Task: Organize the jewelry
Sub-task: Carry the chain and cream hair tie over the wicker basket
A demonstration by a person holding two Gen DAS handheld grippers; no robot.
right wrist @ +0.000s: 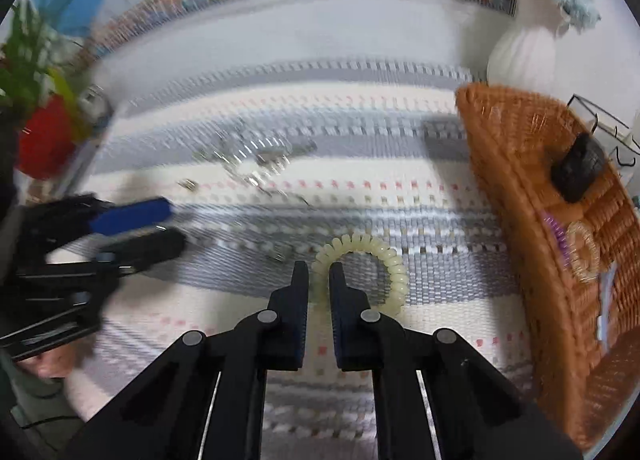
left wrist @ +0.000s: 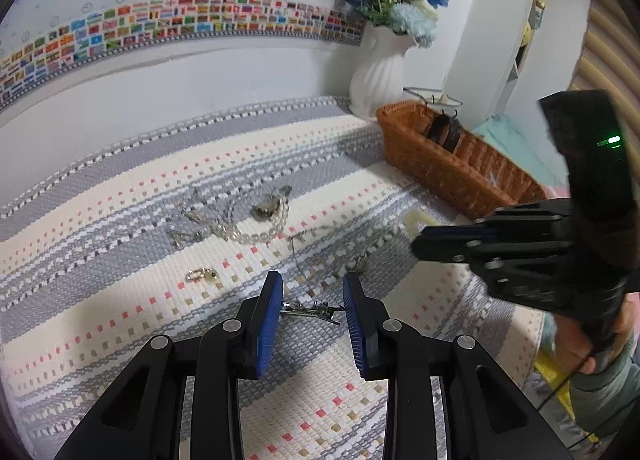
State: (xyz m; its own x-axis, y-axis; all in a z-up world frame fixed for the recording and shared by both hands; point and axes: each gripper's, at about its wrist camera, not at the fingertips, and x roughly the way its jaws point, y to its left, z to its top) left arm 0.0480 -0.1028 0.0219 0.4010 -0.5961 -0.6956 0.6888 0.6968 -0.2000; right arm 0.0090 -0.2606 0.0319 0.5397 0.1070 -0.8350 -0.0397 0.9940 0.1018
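The right hand-held gripper (right wrist: 319, 272) points steeply down with its jaws drawn nearly together on one side of a pale coiled hair tie (right wrist: 362, 260); the coil passes through the narrow gap, so it looks pinched, though blur leaves the firmness of the hold uncertain. The tie lies on the woven mat (right wrist: 420, 188) covering the tabletop, just short of the wicker basket (right wrist: 504, 164) along the mat's right edge, where a dark piece and a clear coiled tie already sit. The left hand-held gripper (left wrist: 313, 288) hovers with its blue pads a modest way apart over a silver hair clip (left wrist: 310, 311) near the mat's front edge, gripping nothing. Farther toward the back edge lies a tangle of beaded bracelet and chains (left wrist: 236, 220), with a small gold clasp (left wrist: 202, 274) nearer. The step in hand appears to be collecting the hair tie; next would be lifting it clear and carrying it rightward over the basket rim before releasing.
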